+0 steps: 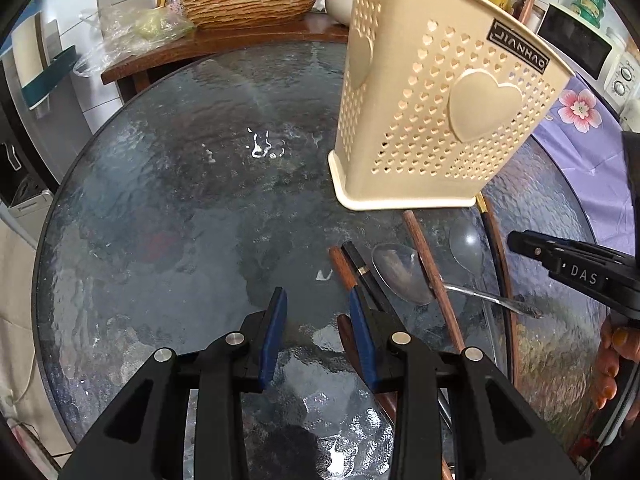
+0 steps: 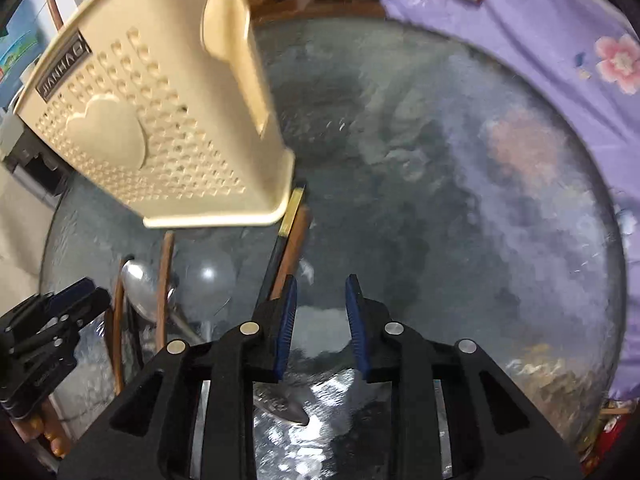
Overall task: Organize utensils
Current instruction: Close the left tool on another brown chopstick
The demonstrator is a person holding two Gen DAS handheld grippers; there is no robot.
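A beige perforated utensil holder (image 1: 432,120) with heart shapes stands on the round glass table (image 1: 180,220); it also shows in the right wrist view (image 2: 160,120). In front of it lie several chopsticks (image 1: 432,272) and two metal spoons (image 1: 400,276). My left gripper (image 1: 320,300) is open and empty, its right finger just left of a brown and a black chopstick (image 1: 360,276). My right gripper (image 2: 320,288) is open and empty above the glass, just right of a black chopstick (image 2: 276,256). A spoon handle (image 2: 284,404) lies under it.
A wooden basin (image 1: 248,0) and a plastic bag (image 1: 132,28) sit on a wooden counter behind the table. A purple flowered cloth (image 2: 540,40) lies along the table's right side. A microwave (image 1: 580,48) stands at the far right.
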